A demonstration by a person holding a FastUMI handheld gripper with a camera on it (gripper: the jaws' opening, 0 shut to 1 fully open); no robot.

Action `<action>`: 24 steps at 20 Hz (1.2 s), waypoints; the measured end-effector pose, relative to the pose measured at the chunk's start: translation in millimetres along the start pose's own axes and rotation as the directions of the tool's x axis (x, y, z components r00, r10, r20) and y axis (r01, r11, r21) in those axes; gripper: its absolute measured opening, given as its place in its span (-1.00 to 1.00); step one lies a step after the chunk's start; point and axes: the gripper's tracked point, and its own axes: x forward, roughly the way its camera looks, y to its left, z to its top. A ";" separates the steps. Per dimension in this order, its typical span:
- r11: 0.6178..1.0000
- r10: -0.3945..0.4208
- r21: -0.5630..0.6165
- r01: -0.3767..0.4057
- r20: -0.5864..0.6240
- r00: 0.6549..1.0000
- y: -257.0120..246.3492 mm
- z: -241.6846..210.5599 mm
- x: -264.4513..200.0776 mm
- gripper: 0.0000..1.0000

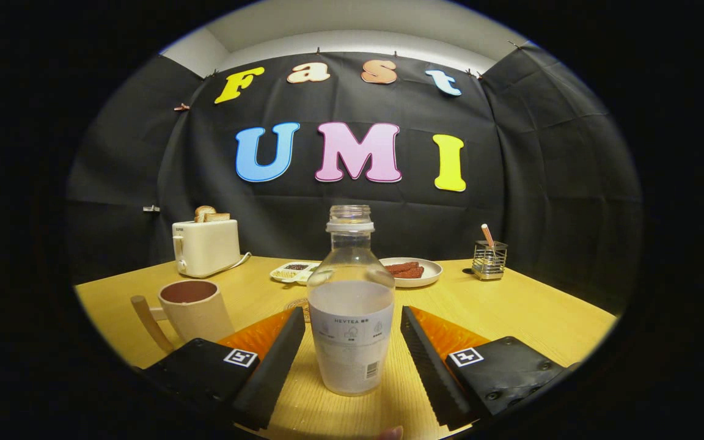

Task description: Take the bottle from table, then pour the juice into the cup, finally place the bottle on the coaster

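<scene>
A clear uncapped bottle (pixel 351 305), about half full of whitish juice and carrying a label, stands upright on the wooden table (pixel 535 311). It sits between the two fingers of my gripper (pixel 349 348), which is open, with a gap on each side of the bottle. A beige cup (pixel 195 308) with a wooden handle stands to the left, just beyond the left finger. A round coaster (pixel 299 305) peeks out behind the bottle, mostly hidden by it and the left finger.
A cream toaster (pixel 206 246) with toast stands at the back left. Behind the bottle are a small divided dish (pixel 293 271) and a plate (pixel 412 271) of reddish food. A wire holder (pixel 489 259) stands at the back right.
</scene>
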 end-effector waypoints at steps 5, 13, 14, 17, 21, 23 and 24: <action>1.000 -0.020 -0.002 0.020 -0.004 1.000 -1.9 -1.9 11.4 0.73; 0.988 -0.025 -0.152 0.023 -0.010 1.000 6.4 51.9 8.6 0.50; 0.981 -0.024 -0.195 0.020 -0.015 1.000 9.5 60.6 5.9 0.49; 0.937 -0.078 -0.341 0.075 0.004 0.997 4.5 93.3 -1.2 0.46; 0.876 -0.137 -0.476 0.083 -0.080 0.987 7.3 104.0 -2.2 0.45; 0.830 -0.150 -0.551 0.083 -0.077 0.986 9.2 115.1 -4.5 0.45; 0.801 -0.146 -0.595 0.072 -0.077 0.986 11.4 117.4 -3.8 0.45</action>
